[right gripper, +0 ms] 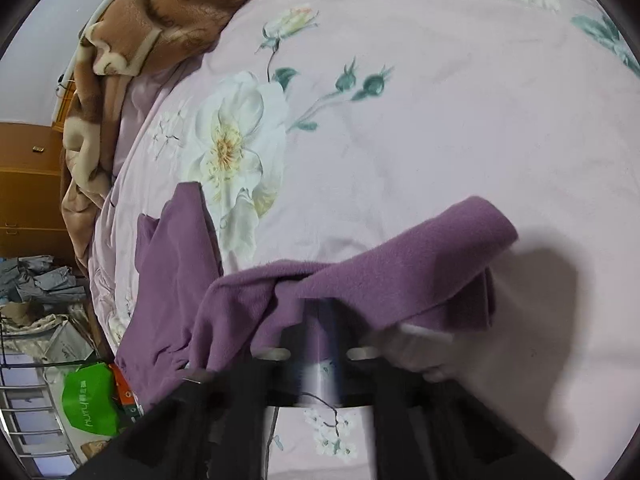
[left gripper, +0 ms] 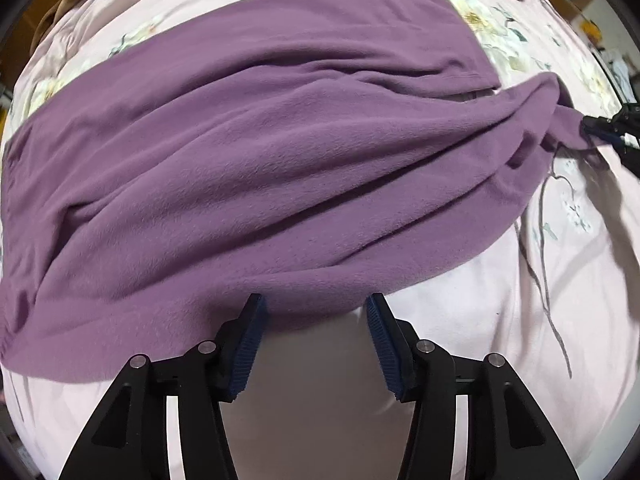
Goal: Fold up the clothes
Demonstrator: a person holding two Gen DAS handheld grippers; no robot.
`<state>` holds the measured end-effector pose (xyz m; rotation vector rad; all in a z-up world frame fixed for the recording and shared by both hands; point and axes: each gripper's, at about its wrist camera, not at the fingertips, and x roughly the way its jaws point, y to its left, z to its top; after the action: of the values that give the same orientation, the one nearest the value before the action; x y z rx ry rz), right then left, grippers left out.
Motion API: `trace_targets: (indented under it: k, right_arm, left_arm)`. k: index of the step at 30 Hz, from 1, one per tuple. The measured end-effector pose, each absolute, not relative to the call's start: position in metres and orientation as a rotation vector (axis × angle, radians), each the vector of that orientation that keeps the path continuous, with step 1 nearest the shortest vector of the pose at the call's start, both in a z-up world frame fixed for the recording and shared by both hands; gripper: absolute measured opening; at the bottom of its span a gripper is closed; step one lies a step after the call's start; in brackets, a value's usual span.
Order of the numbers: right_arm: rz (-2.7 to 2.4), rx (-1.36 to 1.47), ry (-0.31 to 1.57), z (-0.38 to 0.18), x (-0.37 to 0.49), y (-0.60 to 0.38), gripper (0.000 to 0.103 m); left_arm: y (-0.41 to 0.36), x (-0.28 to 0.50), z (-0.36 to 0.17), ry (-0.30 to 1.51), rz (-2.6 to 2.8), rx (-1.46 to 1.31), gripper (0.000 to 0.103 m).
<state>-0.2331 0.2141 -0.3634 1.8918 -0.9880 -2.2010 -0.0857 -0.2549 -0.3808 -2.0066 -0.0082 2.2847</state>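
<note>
Garment: purple fleece garment (left gripper: 260, 152) lies spread across the pink floral bedsheet (left gripper: 500, 340), rumpled in long folds running from 8 to 2 o'clock in the left wrist view.
Left gripper (left gripper: 314, 320): jaws spread, nothing between the pads; it hangs over the near hem at 6 o'clock, probably lined up to take that edge.
Right gripper (right gripper: 320, 320): blurred, jaws pressed together on a bunched corner of the fleece; in the left wrist view it sits at 3 o'clock with the cloth pulled taut towards it.
Why held: tension from the pinched corner likely flattens the folds before folding.
Surroundings: brown blanket (right gripper: 160, 12) heaped at 11 o'clock, clear of the work.
</note>
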Motion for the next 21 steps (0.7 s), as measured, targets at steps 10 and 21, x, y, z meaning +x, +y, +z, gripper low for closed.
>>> trace_targets:
  k: [10, 21]
  right_arm:
    - [-2.249, 1.837, -0.981, -0.351, -0.239, 0.228, 0.001]
    - [-2.061, 1.834, -1.325, -0.380, -0.221, 0.223, 0.030]
  left_arm:
    - [-0.265, -0.074, -0.359, 0.125, 2.334, -1.896, 0.057]
    - [-0.273, -0.066, -0.377, 0.177, 2.267, -1.918, 0.060]
